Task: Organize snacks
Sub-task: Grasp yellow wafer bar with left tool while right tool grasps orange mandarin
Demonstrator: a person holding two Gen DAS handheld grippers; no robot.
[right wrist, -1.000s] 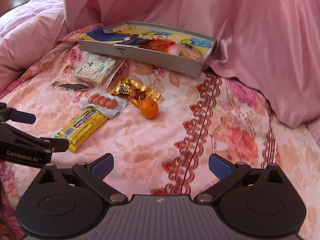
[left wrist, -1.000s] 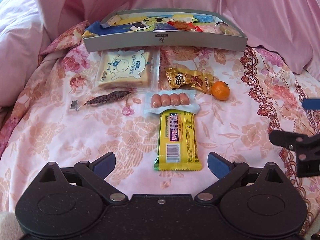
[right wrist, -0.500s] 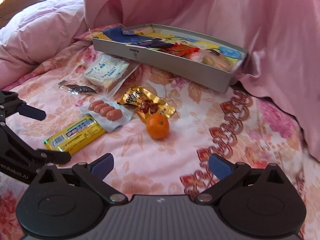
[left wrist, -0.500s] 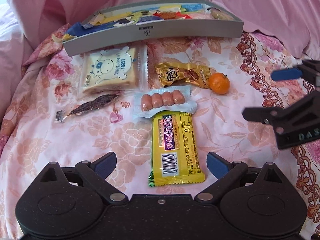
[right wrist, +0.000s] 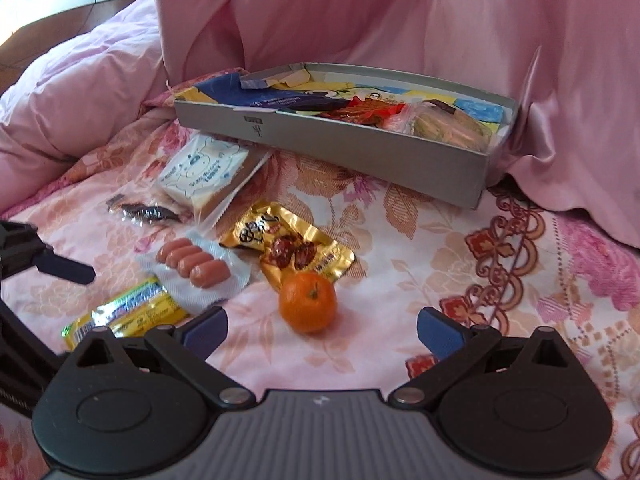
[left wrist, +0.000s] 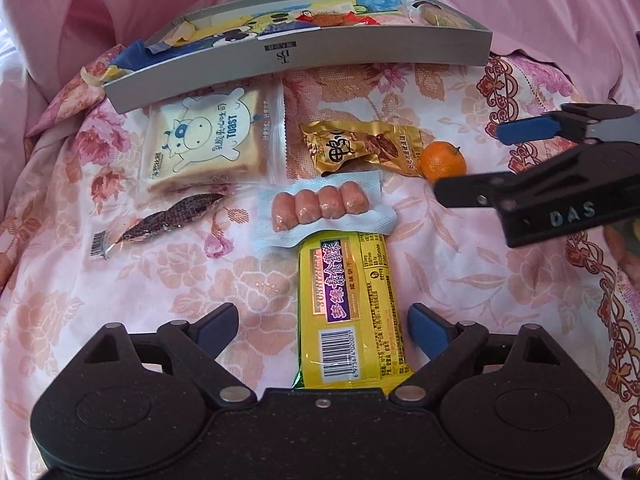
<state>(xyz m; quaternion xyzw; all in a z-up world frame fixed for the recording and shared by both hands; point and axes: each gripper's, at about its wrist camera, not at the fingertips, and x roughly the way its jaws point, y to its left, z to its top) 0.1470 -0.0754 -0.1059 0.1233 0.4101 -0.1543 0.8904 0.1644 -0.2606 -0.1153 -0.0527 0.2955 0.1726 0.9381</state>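
On a pink floral bedspread lie loose snacks. A yellow biscuit bar [left wrist: 348,312] lies lengthwise between the fingers of my left gripper [left wrist: 322,324]. Its jaws are closing, and the pads stand clear of the wrapper. Beyond the bar are a sausage pack [left wrist: 320,208], a gold date pack [left wrist: 360,148], a toast pack [left wrist: 204,148] and a dark strip snack [left wrist: 168,220]. A small orange [right wrist: 307,302] sits just ahead of my right gripper [right wrist: 320,322], which is open and holds nothing. The grey tray [left wrist: 360,54] at the back holds several packets.
Pink quilt [right wrist: 440,20] is bunched up behind and to the right of the tray. More quilt [right wrist: 72,92] rises at the left. The right gripper's fingers [left wrist: 528,128] reach in from the right, close to the orange [left wrist: 442,160]. Bare bedspread [right wrist: 460,240] lies right of the snacks.
Both grippers have moved in and down toward the snacks. The yellow bar now lies between the left fingers, which have narrowed slightly. The right gripper has swung left toward the orange.
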